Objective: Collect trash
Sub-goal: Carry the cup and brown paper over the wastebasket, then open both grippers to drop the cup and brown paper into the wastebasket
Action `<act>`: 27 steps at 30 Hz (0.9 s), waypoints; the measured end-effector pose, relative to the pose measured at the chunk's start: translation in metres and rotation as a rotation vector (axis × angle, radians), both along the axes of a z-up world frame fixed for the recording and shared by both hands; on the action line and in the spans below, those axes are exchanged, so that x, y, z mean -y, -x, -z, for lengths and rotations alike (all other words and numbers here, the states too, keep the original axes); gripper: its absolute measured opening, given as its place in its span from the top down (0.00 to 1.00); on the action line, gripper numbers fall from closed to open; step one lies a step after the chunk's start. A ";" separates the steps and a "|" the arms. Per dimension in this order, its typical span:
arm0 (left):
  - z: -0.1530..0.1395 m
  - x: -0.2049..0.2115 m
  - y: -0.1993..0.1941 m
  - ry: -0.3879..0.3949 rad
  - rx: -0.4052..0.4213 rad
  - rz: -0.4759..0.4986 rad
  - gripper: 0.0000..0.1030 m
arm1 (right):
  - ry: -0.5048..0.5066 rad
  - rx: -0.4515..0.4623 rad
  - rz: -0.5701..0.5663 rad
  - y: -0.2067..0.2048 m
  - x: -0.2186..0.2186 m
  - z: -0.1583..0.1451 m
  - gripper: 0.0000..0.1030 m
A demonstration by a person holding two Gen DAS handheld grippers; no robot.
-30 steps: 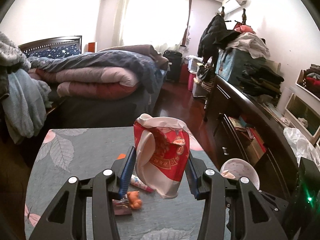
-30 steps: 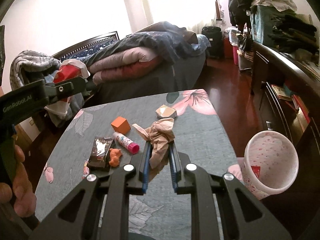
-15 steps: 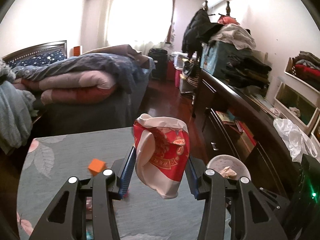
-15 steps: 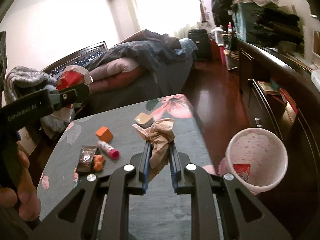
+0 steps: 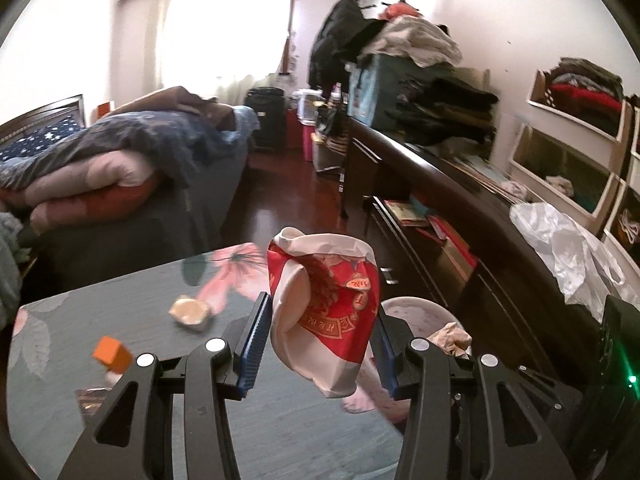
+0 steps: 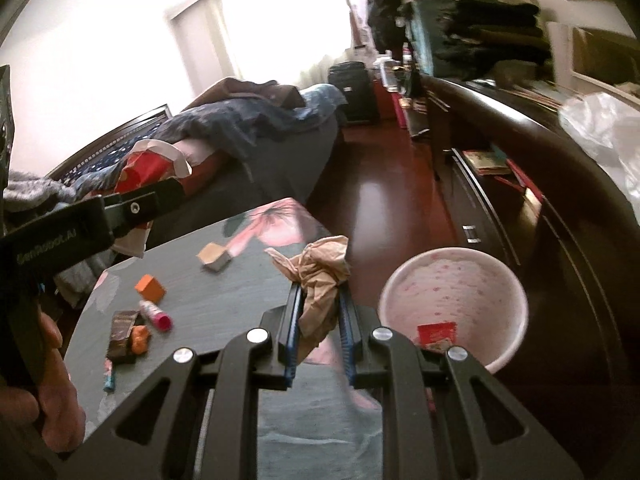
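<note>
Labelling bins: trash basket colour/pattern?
White with small pink speckles, basket; clearest in the right wrist view.

We note a bedroom. Bright window [image 5: 228, 36] in the far wall, pale curtains, daylight washing it out. Walls [image 5: 520, 40] plain, light. Floor [image 5: 296, 208] dark red, glossy. Bed [image 5: 132, 168] on the left, dark headboard, piled with rumpled quilts. Long dark wooden dresser [image 5: 452, 200] along the right wall, heaped with folded clothes [image 5: 436, 108]; white cubby shelves [image 5: 572, 136] above. Dark suitcase [image 5: 266, 116] near the window.
</note>
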State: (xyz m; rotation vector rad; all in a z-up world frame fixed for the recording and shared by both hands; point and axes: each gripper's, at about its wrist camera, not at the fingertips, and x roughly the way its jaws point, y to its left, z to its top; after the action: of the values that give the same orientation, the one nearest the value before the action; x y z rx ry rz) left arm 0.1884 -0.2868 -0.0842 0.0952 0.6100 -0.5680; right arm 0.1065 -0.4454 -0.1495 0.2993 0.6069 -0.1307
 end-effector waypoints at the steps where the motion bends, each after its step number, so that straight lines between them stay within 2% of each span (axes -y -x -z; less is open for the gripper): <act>1: 0.001 0.007 -0.001 -0.002 -0.003 0.011 0.54 | -0.002 -0.003 0.016 0.001 0.007 0.002 0.82; 14: 0.035 0.097 -0.013 -0.031 -0.056 0.156 0.54 | -0.033 -0.053 0.185 0.009 0.087 0.039 0.82; 27: 0.084 0.157 -0.039 -0.106 -0.129 0.224 0.54 | -0.055 -0.117 0.255 -0.009 0.126 0.079 0.82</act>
State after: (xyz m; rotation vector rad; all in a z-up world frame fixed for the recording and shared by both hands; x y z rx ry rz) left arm 0.2270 -0.4442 -0.1681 0.2298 0.7603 -0.7630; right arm 0.1152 -0.5710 -0.2282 0.4247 0.6873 -0.3795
